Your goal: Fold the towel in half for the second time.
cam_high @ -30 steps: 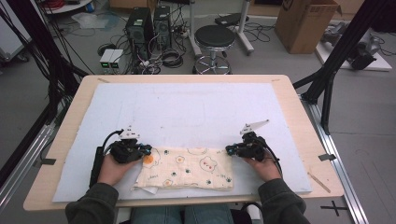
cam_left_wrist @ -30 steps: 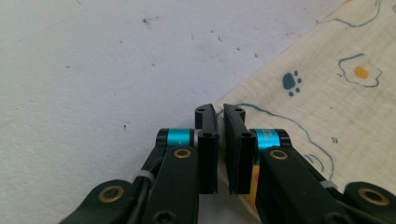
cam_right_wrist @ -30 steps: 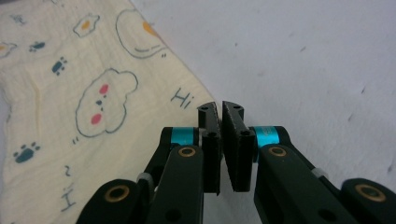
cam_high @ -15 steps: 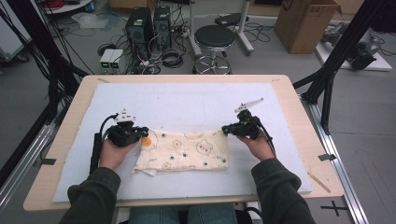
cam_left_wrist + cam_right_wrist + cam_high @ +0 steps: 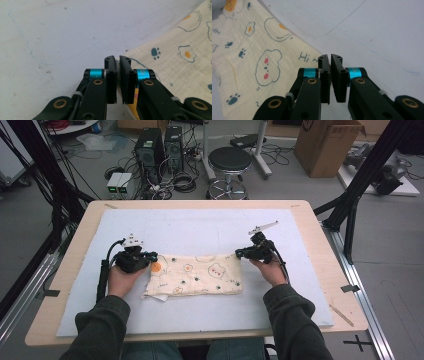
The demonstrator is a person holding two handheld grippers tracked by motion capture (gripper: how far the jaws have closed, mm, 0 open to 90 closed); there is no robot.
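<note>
Standing at the table [image 5: 320, 285], I count two grippers, one cloth and one white mat [image 5: 200, 227] that covers most of the tabletop. The single cloth [image 5: 197, 275], cream with printed bears, fried eggs and paw marks, lies folded into a long strip across the near middle of the mat, between the two hands. The left gripper [image 5: 150, 256] sits at the strip's left end, its two jaws pressed together on the cloth's corner; in the left gripper view [image 5: 117, 65] a thin edge of fabric runs in between the closed jaws. The right gripper [image 5: 241, 253] is at the strip's far right corner, its two jaws likewise brought together; in the right gripper view [image 5: 330, 62] the cloth's corner [image 5: 262, 62] reaches the jaw tips, though whether fabric is actually pinched there I cannot tell. Beyond the table, one round stool [image 5: 229, 159], one cardboard box [image 5: 327, 145] and two computer towers [image 5: 160, 145] stand on the floor.
</note>
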